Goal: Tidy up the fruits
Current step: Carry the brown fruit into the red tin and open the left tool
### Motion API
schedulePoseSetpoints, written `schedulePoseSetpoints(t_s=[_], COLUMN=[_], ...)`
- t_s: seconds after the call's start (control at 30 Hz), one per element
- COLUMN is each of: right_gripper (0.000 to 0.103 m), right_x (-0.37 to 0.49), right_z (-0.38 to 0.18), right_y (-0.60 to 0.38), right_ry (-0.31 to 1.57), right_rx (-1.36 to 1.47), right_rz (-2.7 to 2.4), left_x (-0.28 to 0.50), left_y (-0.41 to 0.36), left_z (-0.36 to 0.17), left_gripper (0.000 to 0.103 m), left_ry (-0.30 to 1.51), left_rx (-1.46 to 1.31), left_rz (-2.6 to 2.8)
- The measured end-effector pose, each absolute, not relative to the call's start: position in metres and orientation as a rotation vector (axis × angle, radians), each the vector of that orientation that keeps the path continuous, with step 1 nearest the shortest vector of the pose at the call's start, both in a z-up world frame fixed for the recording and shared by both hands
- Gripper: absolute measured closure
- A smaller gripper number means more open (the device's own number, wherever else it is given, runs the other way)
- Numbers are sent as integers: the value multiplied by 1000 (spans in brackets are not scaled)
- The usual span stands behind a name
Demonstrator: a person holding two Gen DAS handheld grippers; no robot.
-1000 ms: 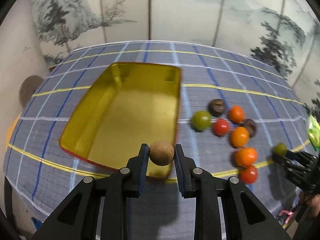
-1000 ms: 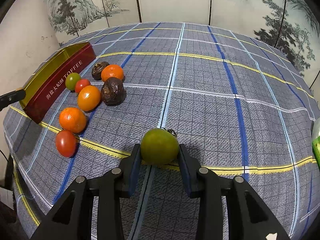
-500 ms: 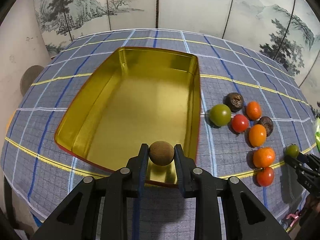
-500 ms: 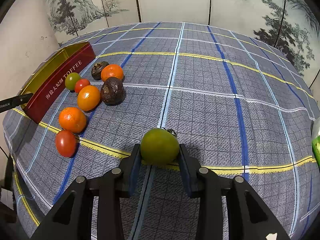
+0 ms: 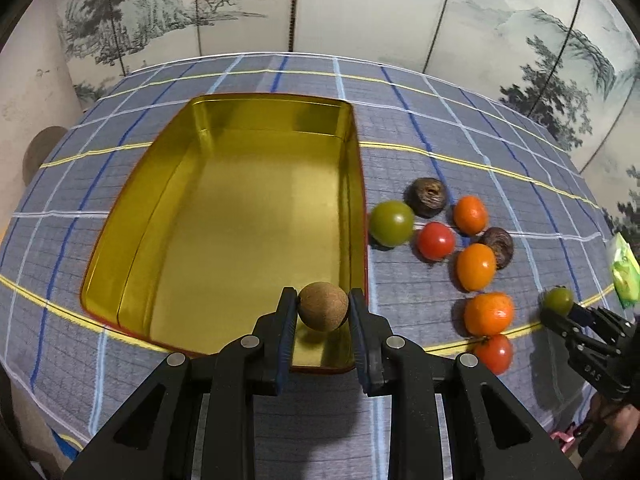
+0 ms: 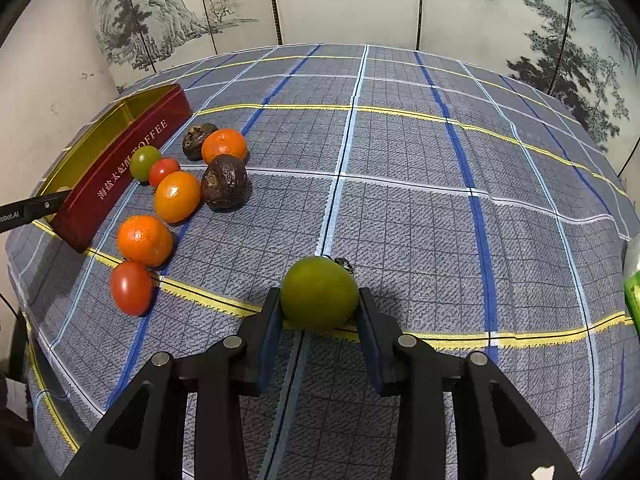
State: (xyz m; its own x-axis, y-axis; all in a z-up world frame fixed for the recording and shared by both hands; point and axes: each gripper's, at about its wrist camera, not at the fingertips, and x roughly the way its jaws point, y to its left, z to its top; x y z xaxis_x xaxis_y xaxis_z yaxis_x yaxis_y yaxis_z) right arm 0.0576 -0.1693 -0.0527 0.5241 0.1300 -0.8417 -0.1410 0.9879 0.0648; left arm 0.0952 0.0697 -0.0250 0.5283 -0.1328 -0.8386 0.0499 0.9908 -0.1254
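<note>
My left gripper (image 5: 323,312) is shut on a small round brown fruit (image 5: 323,306), held over the near right corner of the gold tin (image 5: 132,216), which is bare inside. My right gripper (image 6: 319,308) is shut on a green tomato (image 6: 319,291) just above the checked cloth; the left wrist view shows it at far right (image 5: 557,300). Several loose fruits lie right of the tin: a green tomato (image 5: 391,223), a red tomato (image 5: 435,240), oranges (image 5: 475,266), two dark wrinkled fruits (image 5: 427,197) and another red tomato (image 5: 494,353).
The tin's red outer wall (image 6: 120,176) reads TOFFEE. The blue-grey checked tablecloth (image 6: 420,200) covers the table, ending at painted folding screens (image 6: 344,0) behind. A green packet (image 5: 624,272) lies at the right edge. The left gripper's tip (image 6: 24,210) shows by the tin.
My left gripper has carried the brown fruit forward and down over the tin's near right corner. The right gripper and its green tomato have stayed still.
</note>
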Motion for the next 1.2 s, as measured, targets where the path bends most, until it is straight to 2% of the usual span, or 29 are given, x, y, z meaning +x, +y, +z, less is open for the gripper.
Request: schedulePoseSetpoints(t_s=[0.9, 1.0, 1.2], right_gripper=[69, 69, 70], right_x=[56, 56, 57], right_z=[-53, -53, -53], right_y=[-170, -170, -170], right_ry=[1011, 1011, 1012], right_rx=[-22, -21, -20], right_rz=[150, 149, 148], left_x=[99, 99, 97], left_y=[93, 93, 94], left_z=[-35, -35, -33], left_gripper=[75, 73, 63], left_ry=[1025, 1027, 1025], left_rx=[-40, -39, -36], left_rz=[-14, -10, -3])
